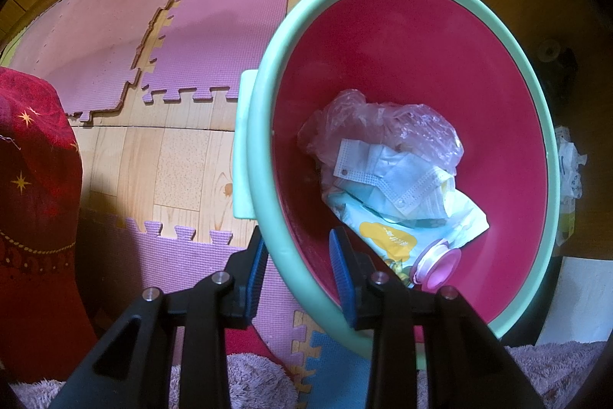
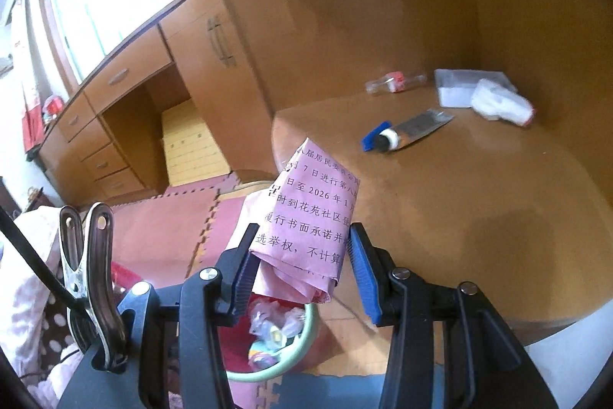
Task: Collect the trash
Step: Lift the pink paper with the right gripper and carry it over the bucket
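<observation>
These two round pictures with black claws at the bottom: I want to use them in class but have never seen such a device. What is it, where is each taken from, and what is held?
No robot here: a person holds a two-finger gripper in each hand, and a wide-angle camera on each looks out along its fingers.

In the left hand's view, the left gripper clamps the rim of a basin, red inside with a green rim, containing a plastic bag, a face mask and a wrapper.

In the right hand's view, the right gripper holds a folded pink printed paper. On the brown table lie a tube, a clear bottle and crumpled white material.
</observation>
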Motion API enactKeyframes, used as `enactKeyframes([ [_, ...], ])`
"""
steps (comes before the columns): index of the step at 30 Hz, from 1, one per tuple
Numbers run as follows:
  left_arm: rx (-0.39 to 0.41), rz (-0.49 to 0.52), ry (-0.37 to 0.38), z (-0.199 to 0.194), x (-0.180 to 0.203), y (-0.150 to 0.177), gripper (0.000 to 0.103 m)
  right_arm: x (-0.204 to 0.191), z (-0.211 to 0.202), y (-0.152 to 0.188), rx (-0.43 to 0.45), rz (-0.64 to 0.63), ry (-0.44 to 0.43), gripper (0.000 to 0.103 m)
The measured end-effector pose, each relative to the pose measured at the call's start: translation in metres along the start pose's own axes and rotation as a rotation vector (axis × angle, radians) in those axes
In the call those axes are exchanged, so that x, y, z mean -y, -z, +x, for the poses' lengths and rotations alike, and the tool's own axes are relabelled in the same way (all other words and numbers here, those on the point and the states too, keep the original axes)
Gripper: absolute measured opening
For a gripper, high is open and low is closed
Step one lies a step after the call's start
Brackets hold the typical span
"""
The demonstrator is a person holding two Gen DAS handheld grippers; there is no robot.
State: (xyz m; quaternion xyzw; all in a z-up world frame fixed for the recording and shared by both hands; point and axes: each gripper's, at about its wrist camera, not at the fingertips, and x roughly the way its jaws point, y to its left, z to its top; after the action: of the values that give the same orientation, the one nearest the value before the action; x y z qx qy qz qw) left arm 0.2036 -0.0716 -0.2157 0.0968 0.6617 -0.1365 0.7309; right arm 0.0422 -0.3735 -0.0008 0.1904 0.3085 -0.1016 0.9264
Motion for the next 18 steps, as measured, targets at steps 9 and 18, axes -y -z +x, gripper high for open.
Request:
enactKeyframes([
  [9,0.0,0.0,0.001,0.0,0.0,0.0,0.034,-0.033,0.019,0.028,-0.051,-0.092,-0.031,0.046],
  [18,0.0,0.0,0.001,0.001,0.001,0.0,0.035,-0.057,0.041,0.054,-0.107,-0.147,-0.064,0.046],
])
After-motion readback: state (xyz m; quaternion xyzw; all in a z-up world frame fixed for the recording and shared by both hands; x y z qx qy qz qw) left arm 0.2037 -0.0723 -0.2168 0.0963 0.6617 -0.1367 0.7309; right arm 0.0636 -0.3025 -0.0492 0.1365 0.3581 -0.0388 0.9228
